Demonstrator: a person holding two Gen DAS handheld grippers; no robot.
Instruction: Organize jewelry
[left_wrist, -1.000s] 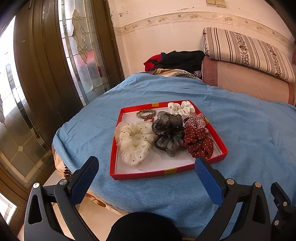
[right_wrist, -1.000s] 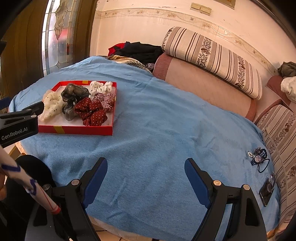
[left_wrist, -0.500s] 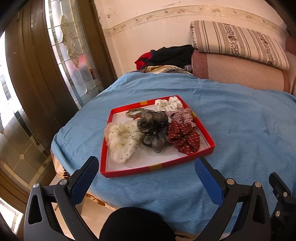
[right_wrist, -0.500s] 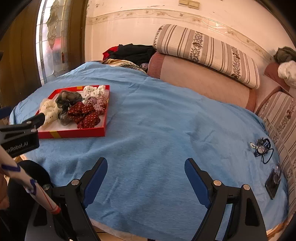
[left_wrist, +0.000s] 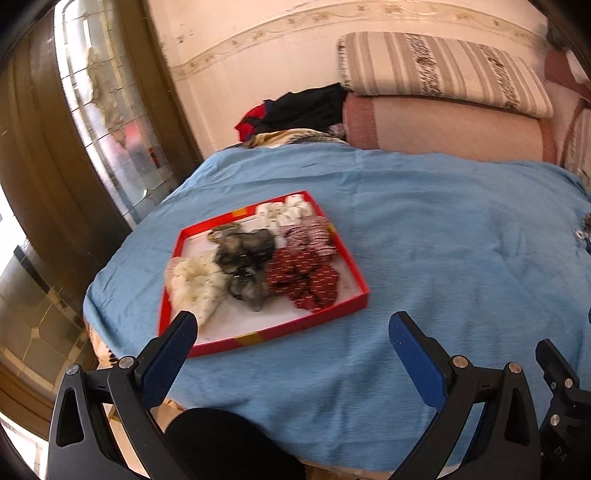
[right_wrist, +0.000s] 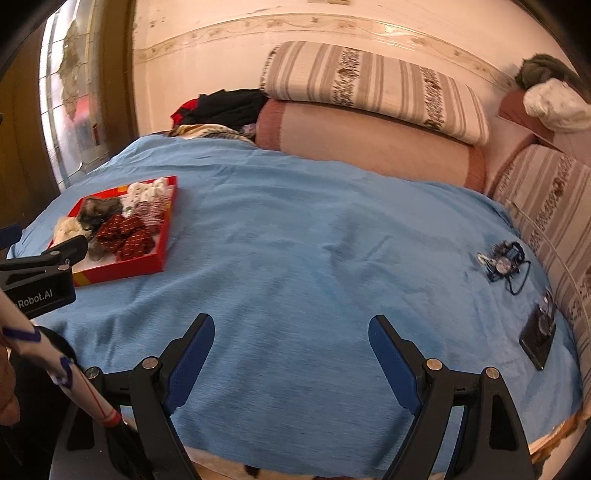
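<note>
most scrunchies already sit in the red tray (left_wrist: 356, 275), while 1 blue beaded hair piece (right_wrist: 501, 257) lies on the blue blanket (right_wrist: 314, 240) well apart from the tray, with left gripper (left_wrist: 291, 328) and right gripper (right_wrist: 291, 332) spread wide, empty.

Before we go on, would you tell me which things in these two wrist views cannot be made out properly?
- Left wrist view: the scrunchies in the red tray are motion-blurred; a small beaded piece behind the grey one stays unidentifiable.
- Left wrist view: a small item is cut off by the right edge.
- Right wrist view: the small tangled trinket is too small to name.
- Right wrist view: the left tongs partly cover the tray's near corner.
</note>
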